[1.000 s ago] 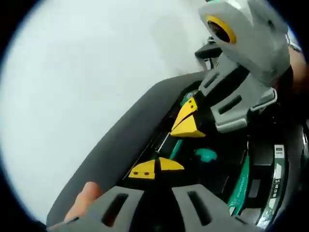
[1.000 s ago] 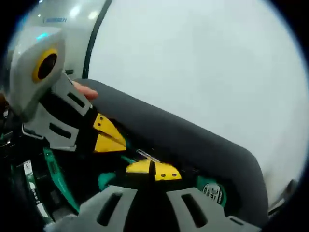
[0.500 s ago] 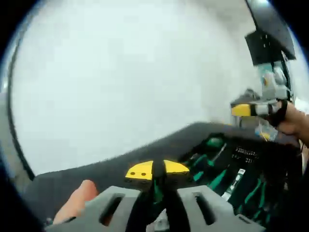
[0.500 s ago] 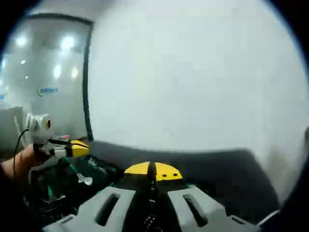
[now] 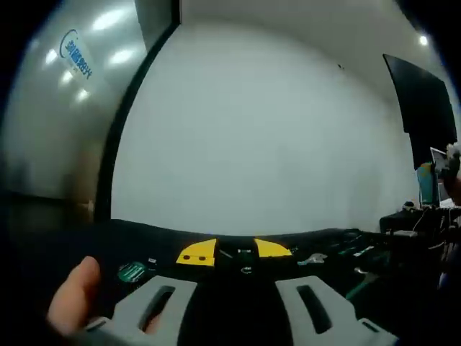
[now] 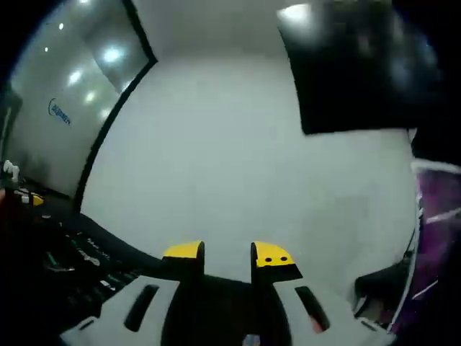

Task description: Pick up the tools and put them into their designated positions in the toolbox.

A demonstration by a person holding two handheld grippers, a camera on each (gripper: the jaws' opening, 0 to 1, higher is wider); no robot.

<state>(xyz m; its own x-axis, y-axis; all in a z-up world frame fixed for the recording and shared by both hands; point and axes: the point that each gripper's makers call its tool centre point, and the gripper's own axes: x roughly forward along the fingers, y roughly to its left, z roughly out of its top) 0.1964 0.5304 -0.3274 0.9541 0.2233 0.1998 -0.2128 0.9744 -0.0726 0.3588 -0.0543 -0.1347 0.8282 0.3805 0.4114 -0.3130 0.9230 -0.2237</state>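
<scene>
- In the left gripper view we find the left gripper [image 5: 235, 251] with its yellow-tipped jaws parted by a clear gap; nothing sits between the tips.
- The dark toolbox [image 5: 338, 259] lies just beyond and below those tips, stretching away to their right. Its upper edge runs as a dark band right behind the tips.
- Inside the toolbox, to the right of the left gripper's tips, we make out green-handled tools [image 5: 364, 282] and small metal pieces [image 5: 314, 258] seated in the dark tray; they are too dim to identify singly.
- A round green label [image 5: 132, 270] sits on the toolbox surface to the left of the tips.
- A person's finger [image 5: 72, 295] shows at the lower left, beside the left jaw's grey base.
- In the right gripper view we find the right gripper [image 6: 227, 254] likewise parted, with a gap between the two yellow tips and nothing held.
- The toolbox [image 6: 86, 252] lies to the left of and below the right gripper's tips, well apart from them; faint light markings of tools show on its dark interior, but we cannot tell which tools.
- Beyond both grippers stands a pale wall [image 6: 230, 166]. A dark panel [image 6: 353, 72] hangs above and to the right of the right gripper's tips.
</scene>
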